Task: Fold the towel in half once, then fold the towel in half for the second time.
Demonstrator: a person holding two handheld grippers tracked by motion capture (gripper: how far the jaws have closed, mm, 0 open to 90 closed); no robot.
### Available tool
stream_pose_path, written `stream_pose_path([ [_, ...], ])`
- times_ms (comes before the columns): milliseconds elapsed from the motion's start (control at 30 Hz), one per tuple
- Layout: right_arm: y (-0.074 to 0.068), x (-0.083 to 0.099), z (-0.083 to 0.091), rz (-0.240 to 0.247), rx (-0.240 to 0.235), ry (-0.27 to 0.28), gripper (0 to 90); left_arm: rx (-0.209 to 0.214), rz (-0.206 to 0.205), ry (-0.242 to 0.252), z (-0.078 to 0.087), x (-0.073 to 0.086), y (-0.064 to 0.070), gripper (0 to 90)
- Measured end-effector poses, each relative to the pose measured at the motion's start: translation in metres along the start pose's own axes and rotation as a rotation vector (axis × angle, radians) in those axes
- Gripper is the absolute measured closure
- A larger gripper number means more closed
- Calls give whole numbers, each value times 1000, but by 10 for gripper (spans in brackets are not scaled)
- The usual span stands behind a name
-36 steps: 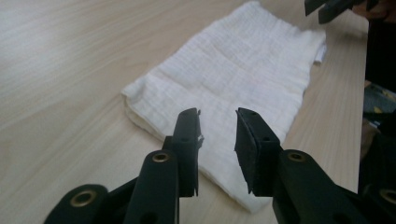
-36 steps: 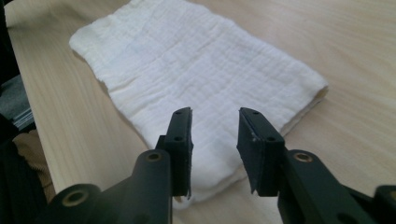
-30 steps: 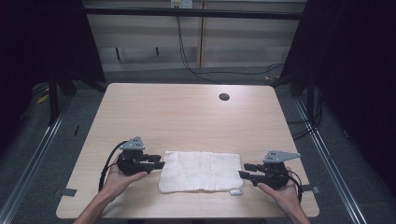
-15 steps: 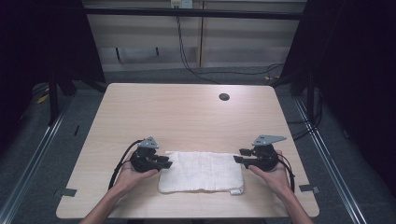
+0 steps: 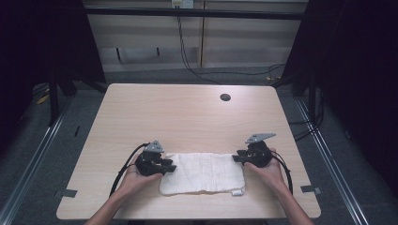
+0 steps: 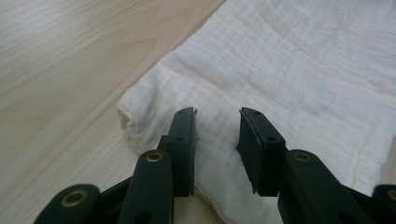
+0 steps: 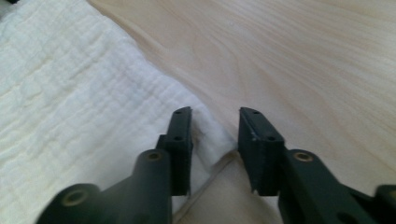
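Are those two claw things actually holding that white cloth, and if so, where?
Not yet. Both the left gripper and right gripper are open, poised at the far corners of the folded white cloth.

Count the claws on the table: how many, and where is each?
2. The left claw is at the cloth's far left corner, jaws open over the fabric. The right claw is at its far right corner, jaws open astride that corner.
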State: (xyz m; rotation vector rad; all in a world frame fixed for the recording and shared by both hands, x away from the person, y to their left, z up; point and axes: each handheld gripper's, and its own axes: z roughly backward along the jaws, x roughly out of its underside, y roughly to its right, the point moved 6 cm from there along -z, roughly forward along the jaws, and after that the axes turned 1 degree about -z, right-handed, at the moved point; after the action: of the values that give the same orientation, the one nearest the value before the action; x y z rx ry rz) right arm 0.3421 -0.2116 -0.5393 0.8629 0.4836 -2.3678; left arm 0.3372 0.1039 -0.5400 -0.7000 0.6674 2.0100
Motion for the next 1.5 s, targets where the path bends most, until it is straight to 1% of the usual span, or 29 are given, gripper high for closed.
stream_pose_path([
  [67, 0, 0, -1, -3, 0, 7, 799, 5, -3, -6, 1, 1, 2, 657],
  [100, 1, 0, -1, -3, 3, 1, 832, 10, -2, 5, 0, 1, 3, 656],
  [133, 2, 0, 0, 2, 1, 7, 848, 16, 0, 7, 0, 1, 5, 656],
  [200, 4, 0, 2, -9, 14, 1, 858, 26, 2, 4, 1, 2, 7, 639],
  [233, 6, 0, 2, -14, 17, 10, 860, 30, 0, -5, 1, 2, 8, 635],
  [267, 8, 1, 3, -15, 18, 11, 858, 36, 4, -2, 1, 2, 8, 623],
  [300, 9, 1, 3, -24, 25, 10, 849, 41, 6, 5, 1, 1, 9, 616],
  [333, 9, 0, 4, -26, 23, 13, 817, 40, 6, 2, 2, 1, 9, 612],
  [367, 9, 0, 4, -26, 26, 13, 777, 38, 7, 8, 3, -1, 8, 607],
  [433, 9, -2, 6, -32, 31, 32, 693, 30, 21, 26, 8, -4, 6, 574],
  [467, 7, -4, 7, -32, 25, 45, 650, 26, 27, 42, 10, -5, 4, 560],
  [533, 5, -7, 10, -34, 21, 67, 616, 16, 45, 66, 17, -8, 0, 547],
  [567, 1, -9, 13, -29, 8, 76, 605, 9, 50, 71, 19, -9, -2, 537],
  [600, -1, -10, 14, -23, 3, 79, 596, 3, 69, 85, 22, -9, -5, 526],
  [667, -9, -11, 17, -18, -24, 92, 581, -4, 87, 100, 26, -10, -10, 499],
  [700, -13, -12, 18, -9, -33, 92, 575, -12, 95, 109, 29, -10, -12, 492],
  [733, -17, -12, 19, 4, -42, 95, 567, -12, 111, 125, 31, -11, -14, 480],
  [800, -26, -15, 20, 16, -62, 98, 545, -26, 118, 137, 35, -12, -18, 462],
  [900, -39, -19, 20, 31, -89, 108, 535, -31, 134, 149, 40, -12, -21, 447],
  [967, -50, -22, 19, 45, -116, 110, 532, -29, 135, 153, 42, -11, -21, 441],
  [1000, -55, -24, 19, 54, -122, 108, 531, -32, 130, 154, 43, -11, -22, 438],
  [1100, -71, -28, 15, 82, -156, 104, 531, -34, 140, 162, 45, -11, -24, 431],
  [1133, -76, -29, 14, 88, -162, 102, 531, -42, 142, 164, 46, -11, -25, 428],
  [1200, -90, -33, 9, 100, -195, 97, 531, -49, 136, 161, 47, -10, -27, 425],
  [1267, -101, -35, 5, 110, -210, 92, 533, -59, 130, 159, 46, -10, -29, 424],
  [1300, -109, -37, 2, 114, -232, 90, 536, -59, 131, 158, 46, -10, -29, 425],
  [1367, -121, -41, -2, 139, -252, 85, 536, -60, 134, 157, 45, -10, -30, 426],
  [1400, -127, -42, -4, 142, -278, 85, 537, -58, 137, 157, 45, -10, -29, 435],
  [1500, -141, -47, -12, 164, -312, 76, 538, -57, 136, 154, 44, -10, -31, 446],
])
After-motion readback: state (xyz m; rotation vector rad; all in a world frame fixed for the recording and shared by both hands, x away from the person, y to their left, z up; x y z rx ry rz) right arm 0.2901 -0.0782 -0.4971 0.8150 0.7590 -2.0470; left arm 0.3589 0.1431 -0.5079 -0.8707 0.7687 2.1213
